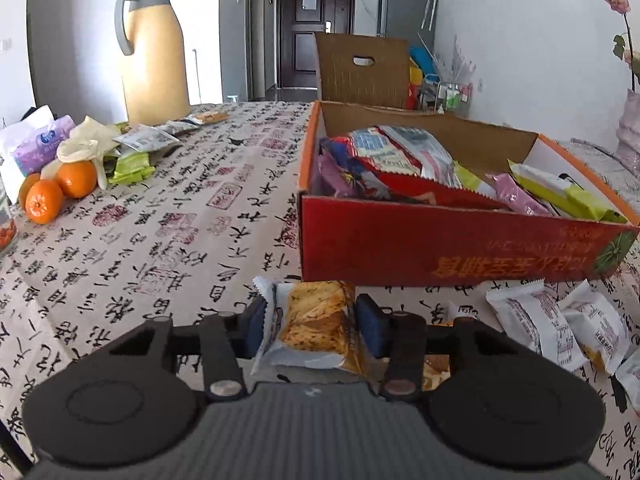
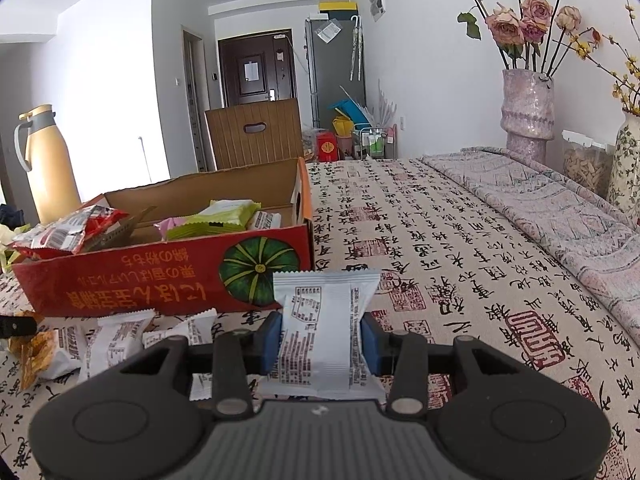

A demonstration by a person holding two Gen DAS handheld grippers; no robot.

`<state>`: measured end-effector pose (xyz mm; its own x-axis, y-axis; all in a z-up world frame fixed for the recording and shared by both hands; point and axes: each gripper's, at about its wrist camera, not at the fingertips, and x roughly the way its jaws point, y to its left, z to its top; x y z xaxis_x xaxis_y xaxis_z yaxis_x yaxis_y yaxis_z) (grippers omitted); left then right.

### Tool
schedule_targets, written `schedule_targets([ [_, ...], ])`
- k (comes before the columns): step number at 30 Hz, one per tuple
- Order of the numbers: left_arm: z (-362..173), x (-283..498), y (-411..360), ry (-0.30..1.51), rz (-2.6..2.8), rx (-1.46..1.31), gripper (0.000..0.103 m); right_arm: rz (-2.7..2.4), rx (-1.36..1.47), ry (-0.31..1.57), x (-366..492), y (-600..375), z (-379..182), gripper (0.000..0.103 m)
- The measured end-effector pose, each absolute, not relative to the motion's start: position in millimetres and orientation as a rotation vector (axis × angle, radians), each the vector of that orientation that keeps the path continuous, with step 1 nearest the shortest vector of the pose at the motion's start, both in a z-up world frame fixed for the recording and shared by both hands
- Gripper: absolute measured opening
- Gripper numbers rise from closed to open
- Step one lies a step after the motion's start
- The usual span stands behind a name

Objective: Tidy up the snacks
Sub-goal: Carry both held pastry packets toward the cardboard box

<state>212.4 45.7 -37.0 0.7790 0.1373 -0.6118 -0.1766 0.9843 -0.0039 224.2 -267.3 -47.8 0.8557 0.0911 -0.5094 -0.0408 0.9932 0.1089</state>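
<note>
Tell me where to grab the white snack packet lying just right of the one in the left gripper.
Grip the white packet across its puffy middle, coming from above. It lies flat on the tablecloth with thin crimped ends; another packet crowds its right side.

Cake-picture snack packet (image 1: 316, 322) and white snack packet (image 2: 326, 336), before red snack-filled cardboard box (image 1: 440, 240).

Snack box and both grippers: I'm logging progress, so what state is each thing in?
Snack box: open-topped, partly filled with packets.
Left gripper: pads against a cracker packet.
Right gripper: shut on a white packet.
Loose white packets: on the table, outside the box.
Thermos: upright, lid on.
</note>
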Motion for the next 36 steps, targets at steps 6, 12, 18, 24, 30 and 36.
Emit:
schedule_targets([
  [6, -19, 199, 47, 0.610, 0.166, -0.063, 0.048, 0.058, 0.086, 0.537, 223, -266, -47, 0.041],
  [12, 13, 181, 46, 0.530, 0.148, -0.055, 0.048, 0.063, 0.082, 0.489, 214, -266, -34, 0.041],
  [18, 46, 178, 35, 0.448, 0.120, -0.040, 0.048, 0.085, 0.080, 0.427, 206, -260, -7, 0.041],
  [24, 69, 190, 19, 0.399, 0.098, -0.020, 0.048, 0.120, 0.061, 0.372, 214, -247, 18, 0.041],
  [30, 84, 204, 4, 0.363, 0.082, 0.008, 0.048, 0.158, 0.042, 0.326, 232, -232, 39, 0.041],
  [36, 88, 229, -8, 0.368, 0.077, 0.017, 0.048, 0.184, 0.037, 0.313, 254, -220, 50, 0.041],
])
